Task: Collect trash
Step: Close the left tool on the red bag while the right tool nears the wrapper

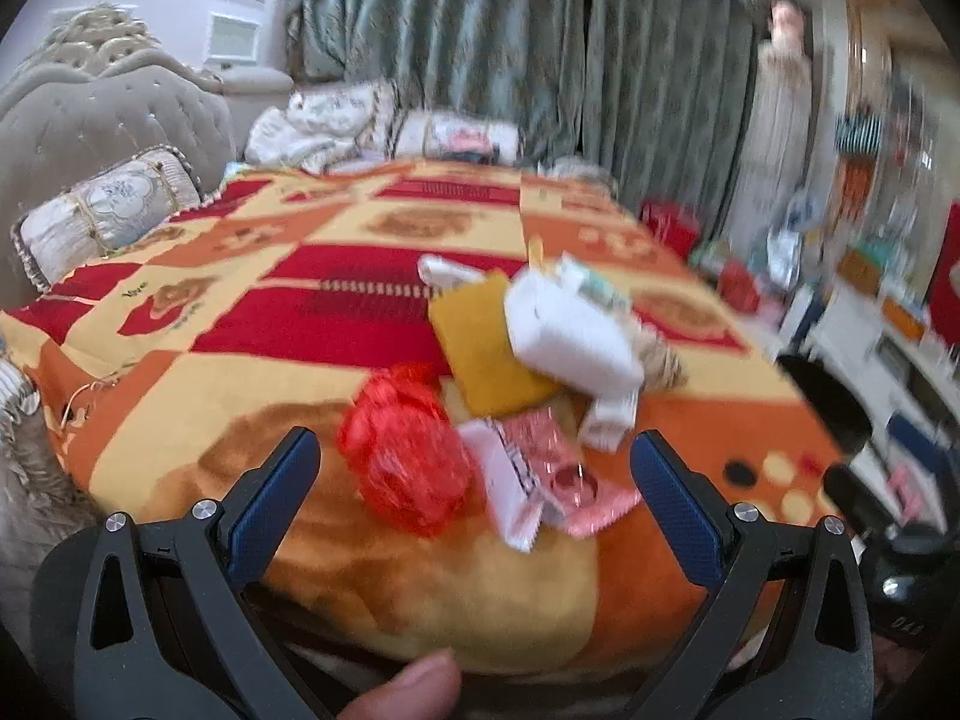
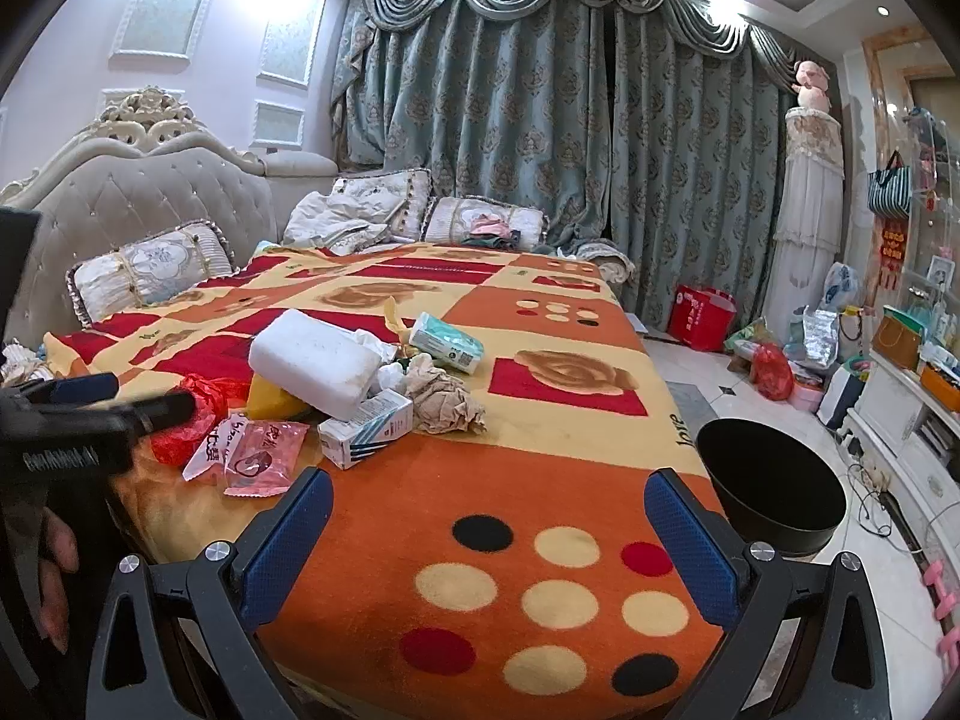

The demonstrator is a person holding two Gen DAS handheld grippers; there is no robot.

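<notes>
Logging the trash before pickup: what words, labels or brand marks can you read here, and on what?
"love": on the blanket edge, beside the black bin.
"GenRobot.AI", roughly: on the left gripper body, blurred.
Pink wrappers: large Chinese characters, not legible.
Small white carton: print too small.
Green tissue pack: print too small.
Red bag on the floor: white lettering, unreadable.
Left wrist view: all blurred.

blanket [image 2: 540,420]: orange/red/yellow checks, dots | bag [image 1: 402,456]: red | bin [image 2: 774,480]: black
</notes>
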